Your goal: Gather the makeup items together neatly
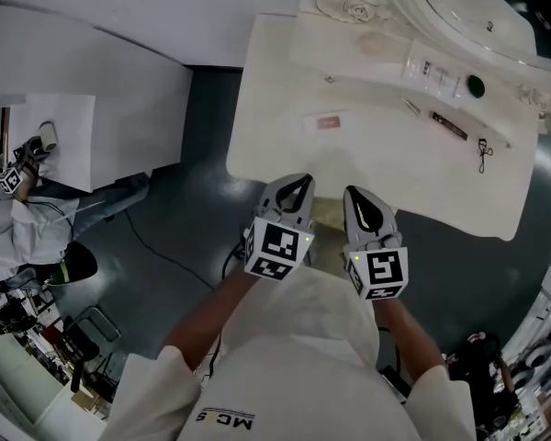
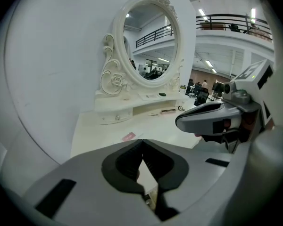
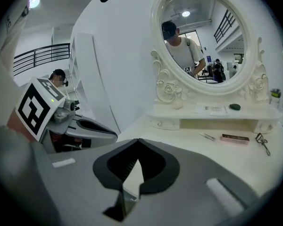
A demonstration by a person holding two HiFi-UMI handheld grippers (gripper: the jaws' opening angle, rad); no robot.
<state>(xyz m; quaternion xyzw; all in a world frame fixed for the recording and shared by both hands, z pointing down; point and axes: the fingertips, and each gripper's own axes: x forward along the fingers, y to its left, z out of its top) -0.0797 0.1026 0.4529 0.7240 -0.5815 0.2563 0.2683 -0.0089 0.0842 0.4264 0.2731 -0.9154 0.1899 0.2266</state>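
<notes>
Vanity table point(image 1: 367, 159) holds mirror point(image 3: 203, 36), brown box point(image 1: 449, 125), eyelash curler point(image 1: 484, 154).

counter point(image 1: 285, 145): white, smooth, satin, looks painted. mirror frame point(image 3: 172, 86): cream, carved relief, semi-gloss. glass point(image 3: 203, 32): clean, fully reflective. left claw point(image 2: 142, 141) and right claw point(image 3: 138, 140): grey matt plastic shells, with black ribbed rubbery-looking pads point(image 2: 125, 163). eyelash curler point(image 1: 484, 154), far right: thin and dark, looks like metal. floor point(image 1: 193, 200): dark, smooth, faint sheen. shirt point(image 1: 312, 356): white matt cloth.
</notes>
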